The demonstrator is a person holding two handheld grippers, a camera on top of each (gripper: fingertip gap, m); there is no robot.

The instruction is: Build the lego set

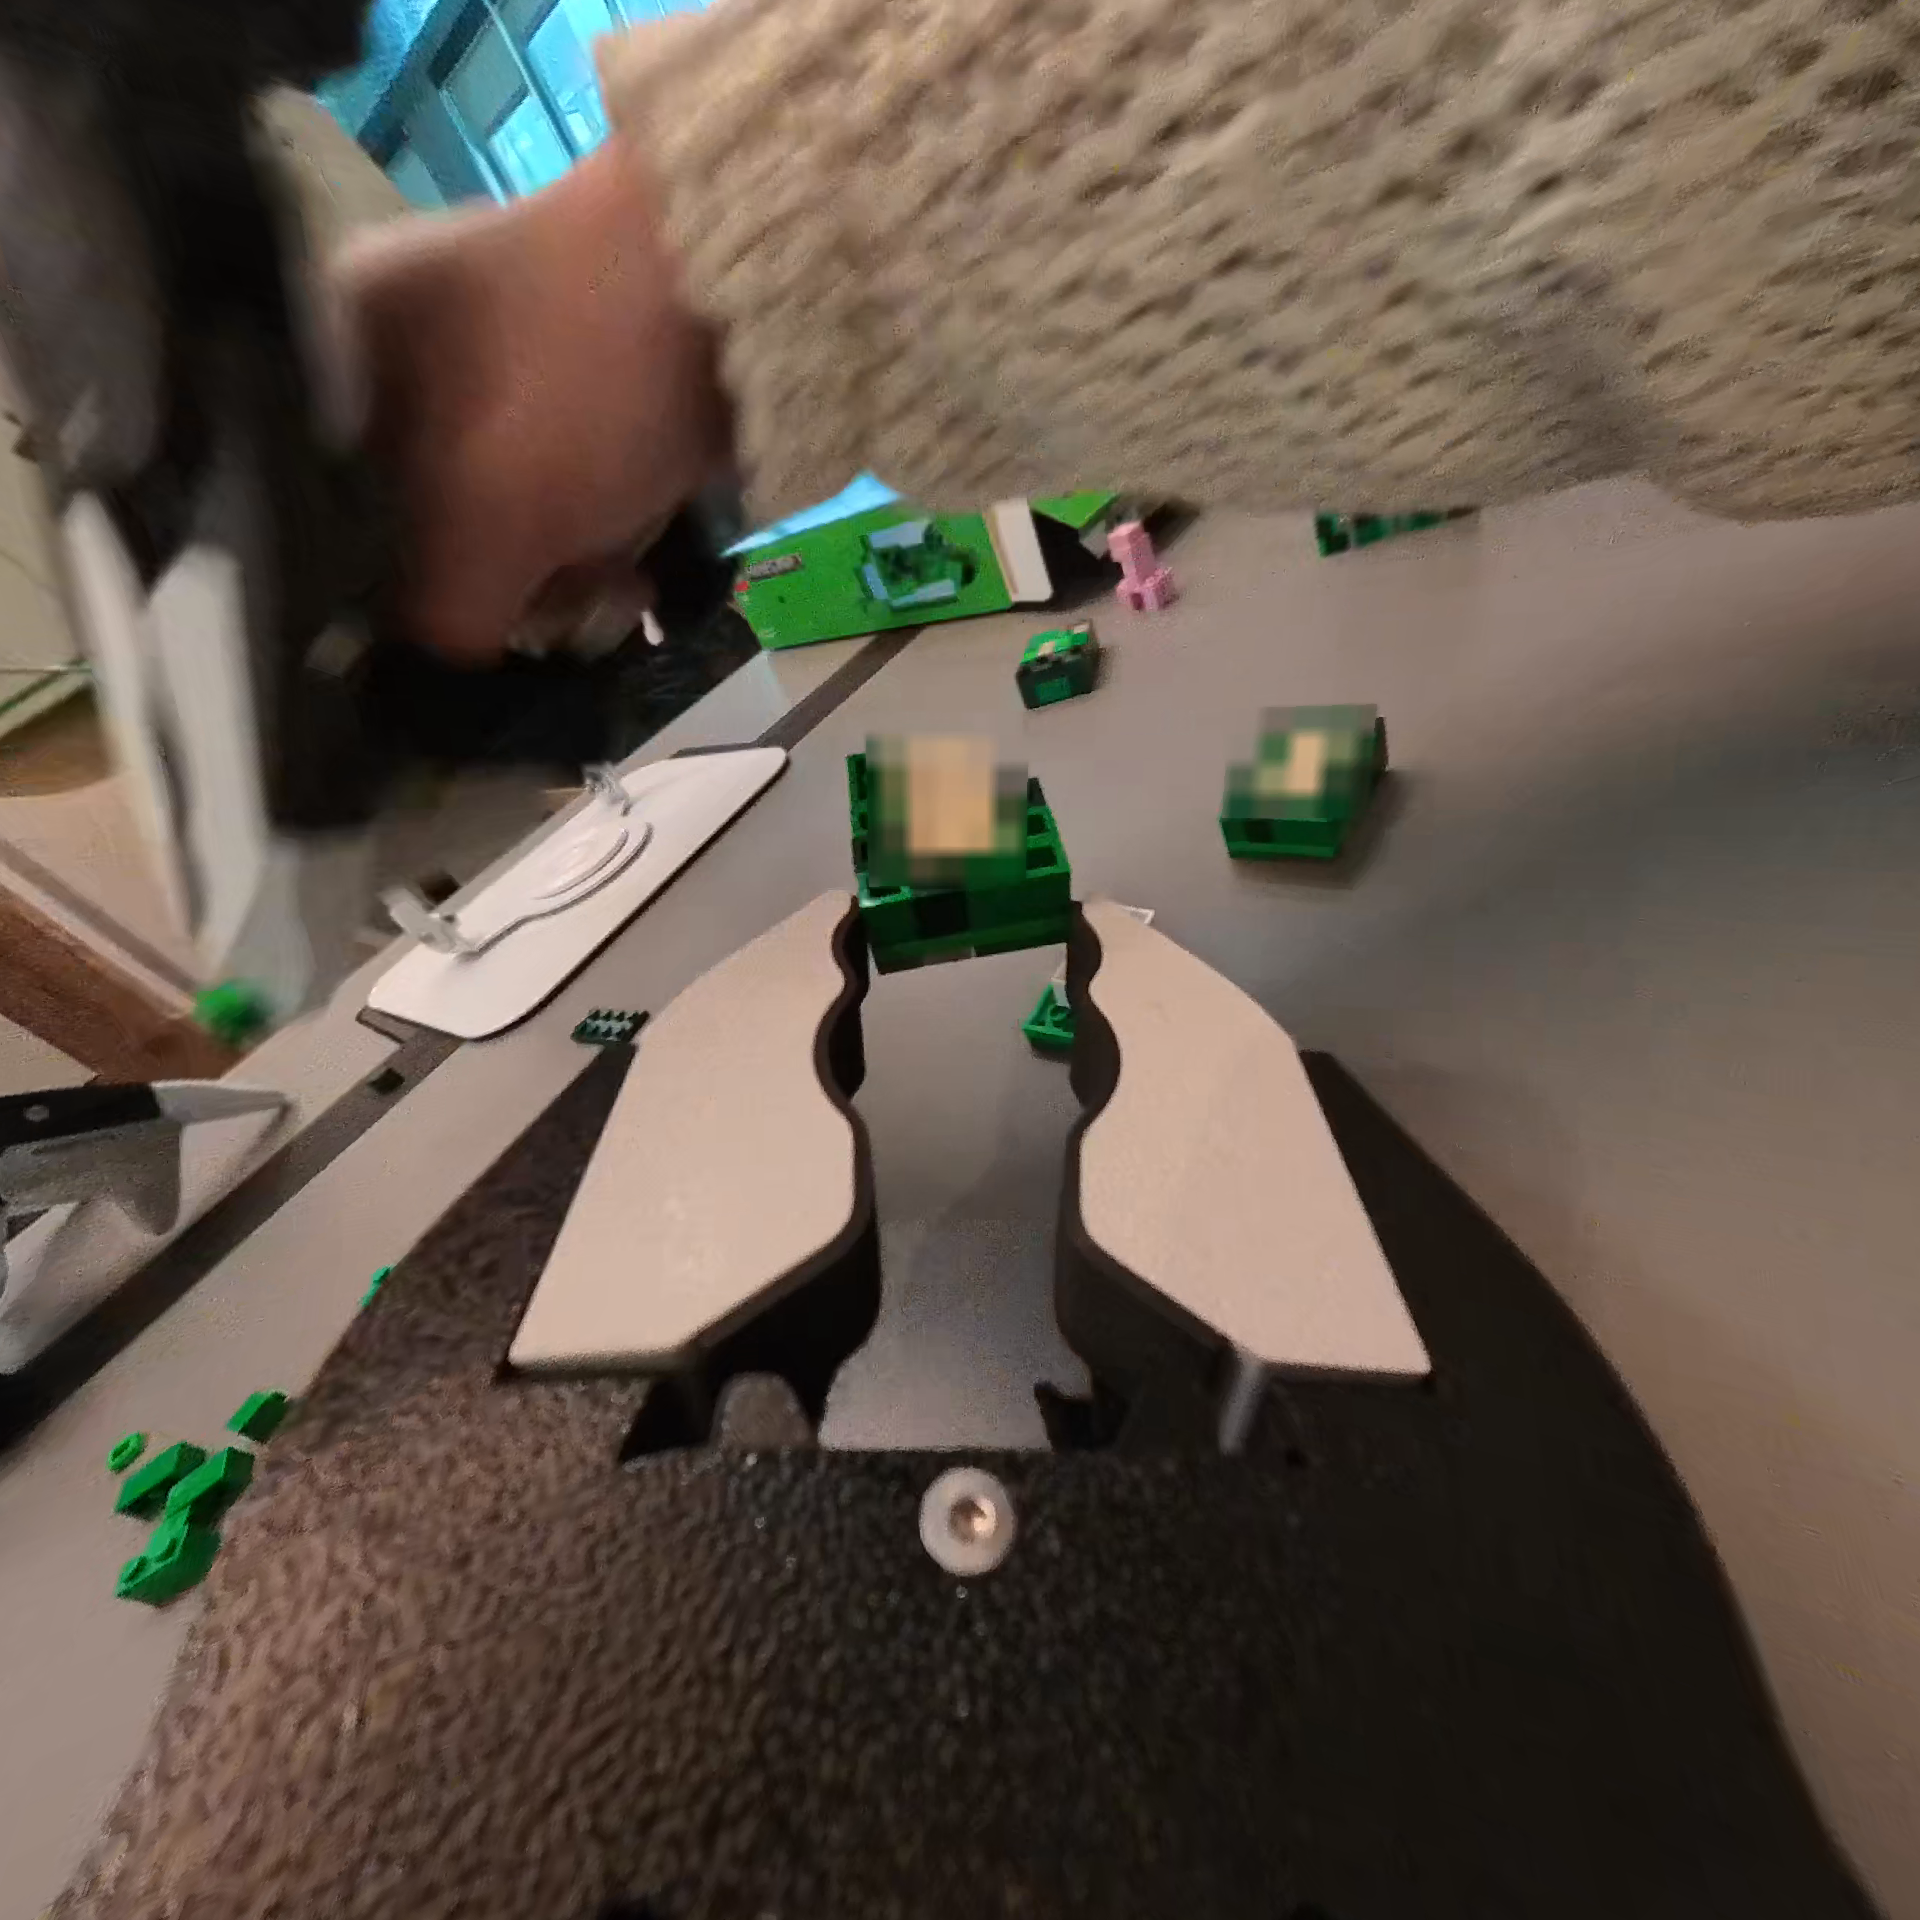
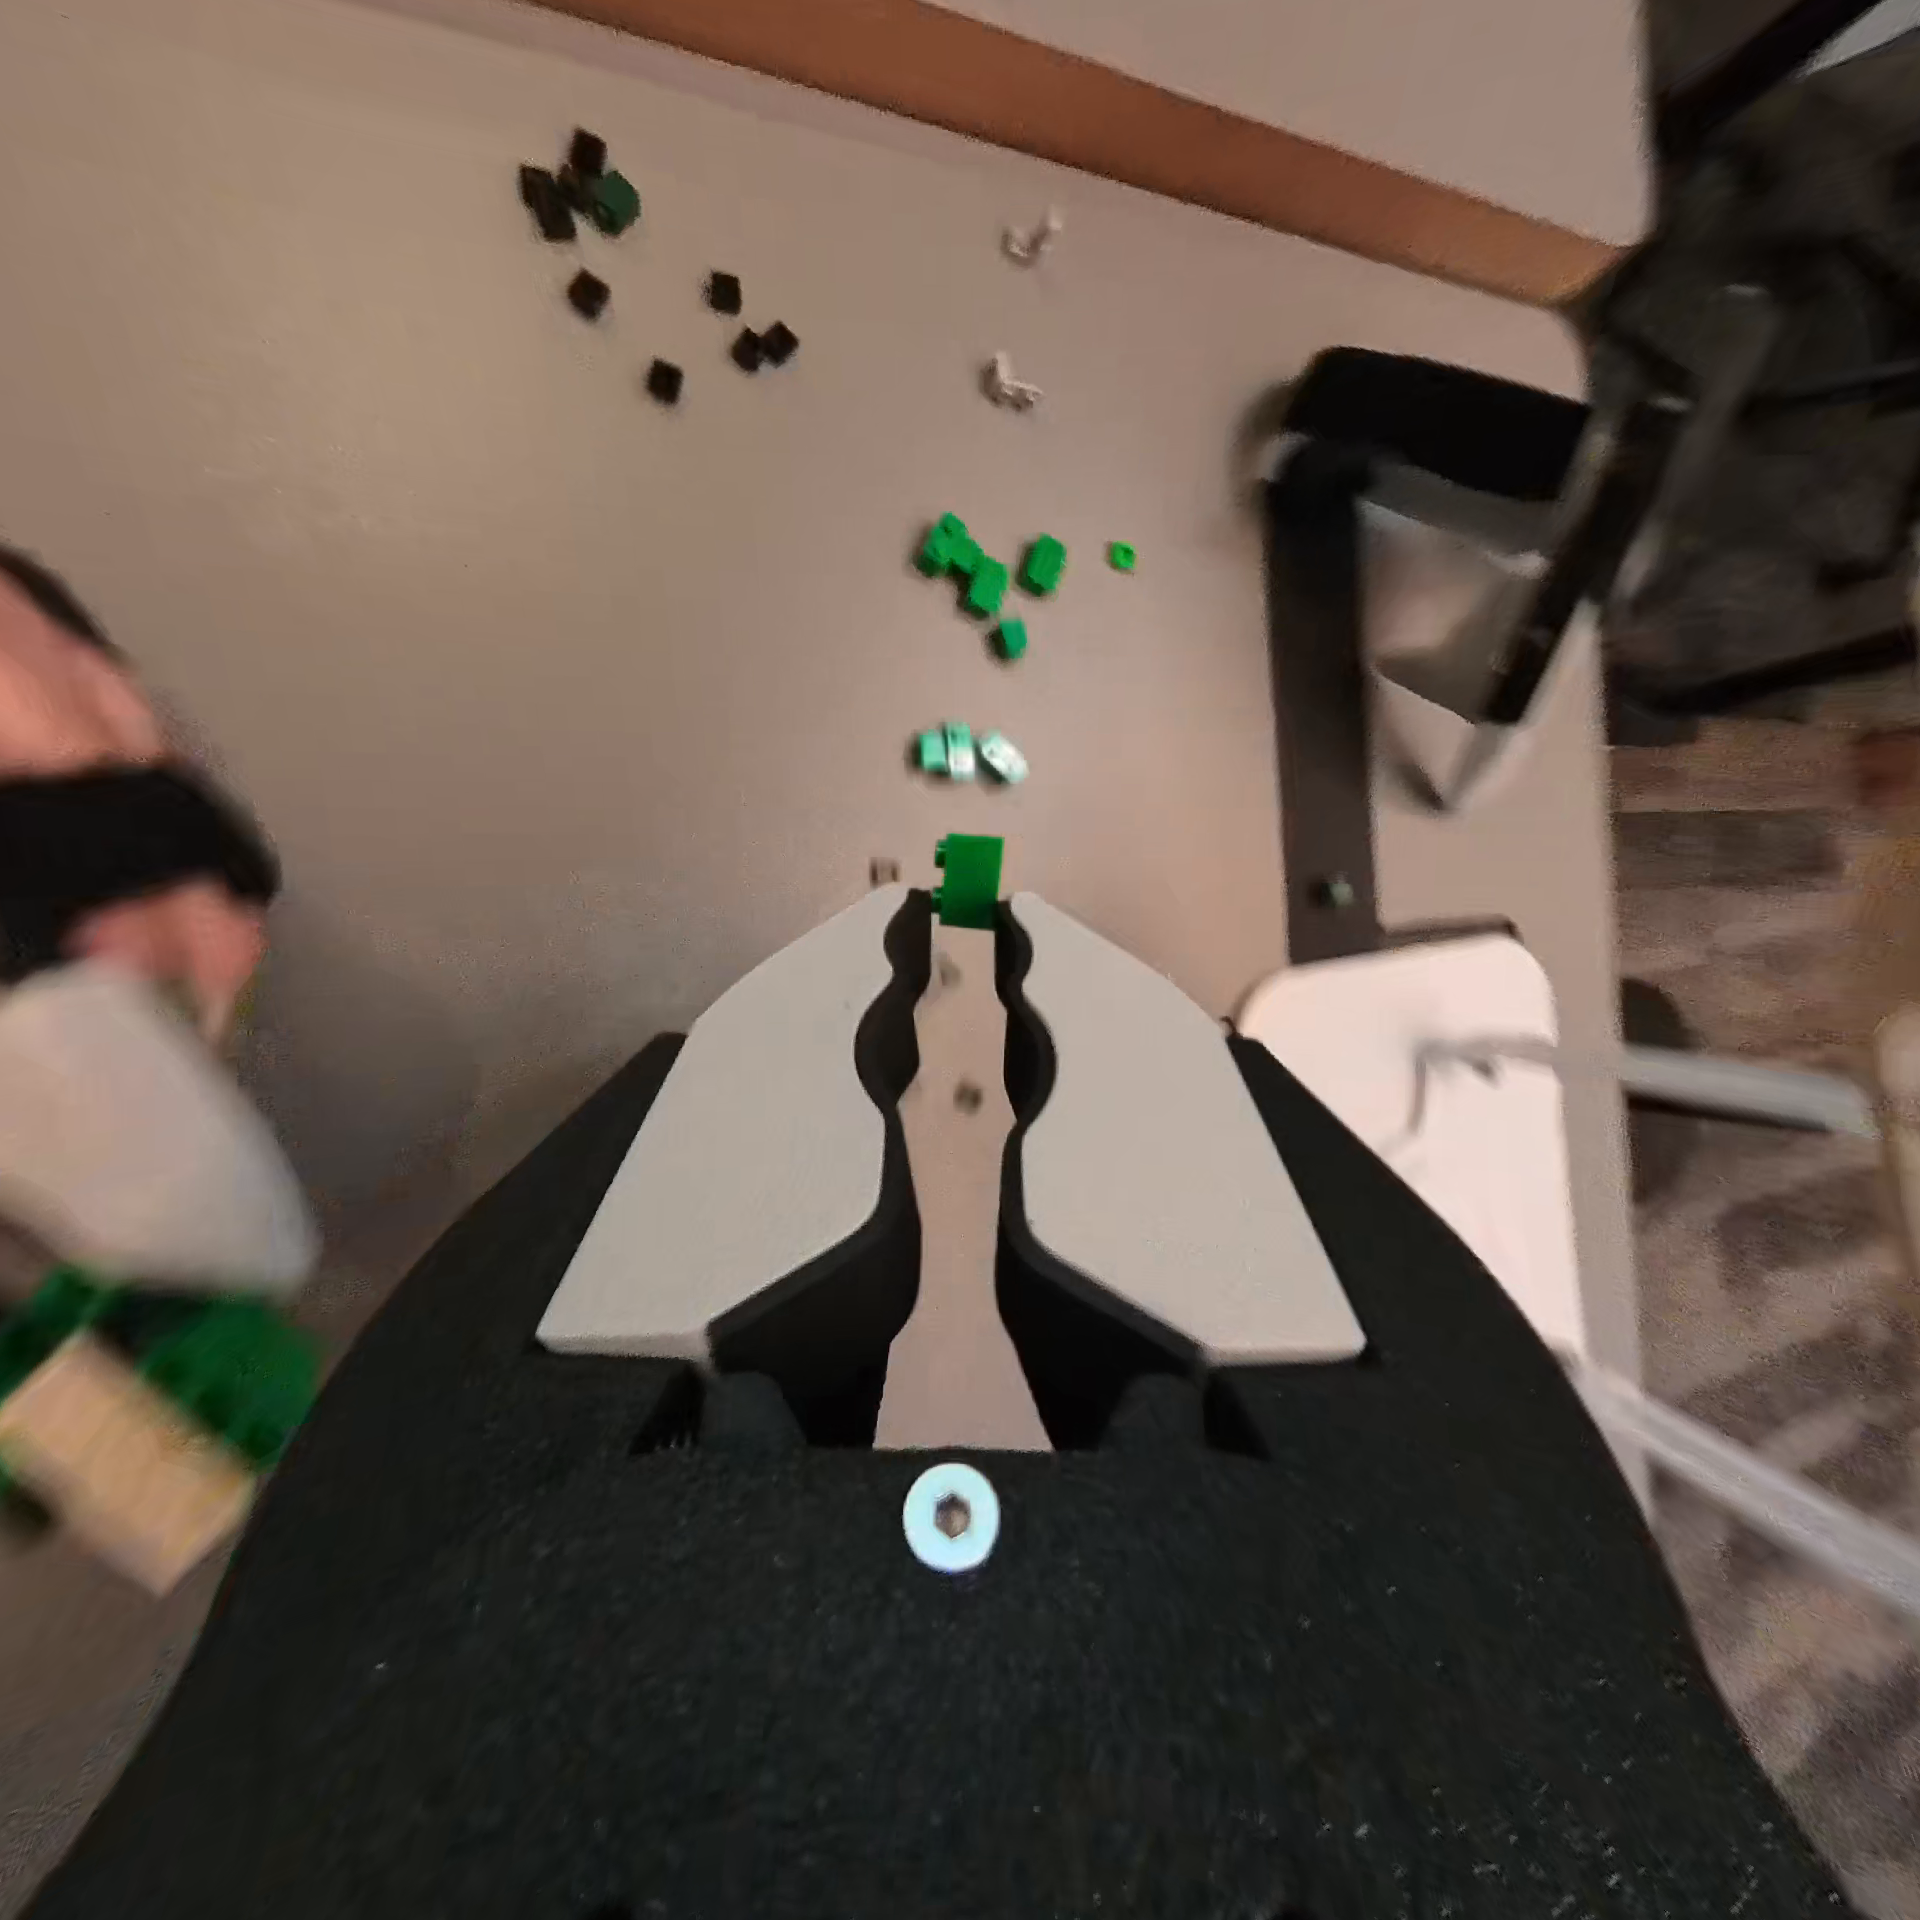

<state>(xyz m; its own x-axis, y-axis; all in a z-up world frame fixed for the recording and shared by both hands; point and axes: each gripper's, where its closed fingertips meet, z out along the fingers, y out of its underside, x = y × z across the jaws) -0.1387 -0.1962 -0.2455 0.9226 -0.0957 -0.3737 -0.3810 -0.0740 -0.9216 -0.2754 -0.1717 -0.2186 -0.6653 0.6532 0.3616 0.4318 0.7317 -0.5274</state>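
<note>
left tongs (image 1: 968, 940) clamp the green block assembly (image 1: 961, 883); right tongs (image 2: 961, 909) pinch a small green brick (image 2: 971, 878) upright (assembly lies to its left).

A grey tabletop (image 1: 1558, 1039) is seen across both views. A white flat pad (image 1: 582, 883) lies at centre left of the left wrist view, near the table edge. A fuzzy beige sleeve (image 1: 1247, 260) fills the upper right. A window (image 1: 488, 94) is glimpsed at upper left. A black chair (image 2: 1714, 416) is seen at upper right of the right wrist view, over a patterned floor (image 2: 1766, 1195).
</note>
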